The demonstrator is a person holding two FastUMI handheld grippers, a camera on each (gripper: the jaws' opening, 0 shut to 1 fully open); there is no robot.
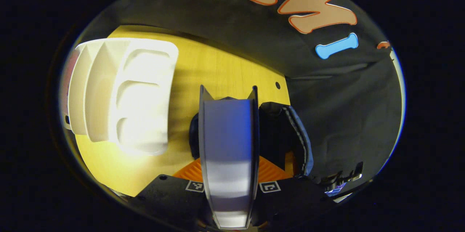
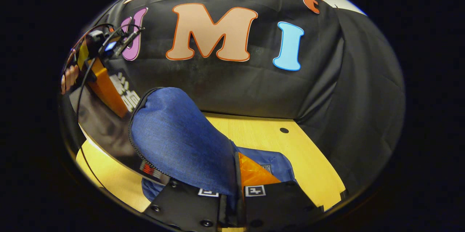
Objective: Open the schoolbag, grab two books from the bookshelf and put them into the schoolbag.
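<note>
My left gripper [image 1: 229, 168] is shut on a book [image 1: 228, 141], seen edge-on with its pale pages toward the camera. The book stands upright over the dark open mouth of the blue schoolbag [image 1: 290, 134]. The white bookshelf [image 1: 123, 94] stands to the left on the yellow table [image 1: 214, 68]. In the right gripper view, my right gripper [image 2: 234, 186] is shut on the schoolbag's blue flap [image 2: 178, 141] and holds it raised. There the book [image 2: 105, 126] shows a dark cover at the left, slanting down behind the flap, with the left gripper [image 2: 107, 90] and a hand [image 2: 69, 76] above it.
The booth's black cloth wall [image 2: 327, 90] closes the back and right side of the table [image 2: 290, 145]. A small round hole [image 2: 284, 130] marks the tabletop near the wall. The right gripper's body [image 1: 341, 181] shows beside the bag at the lower right.
</note>
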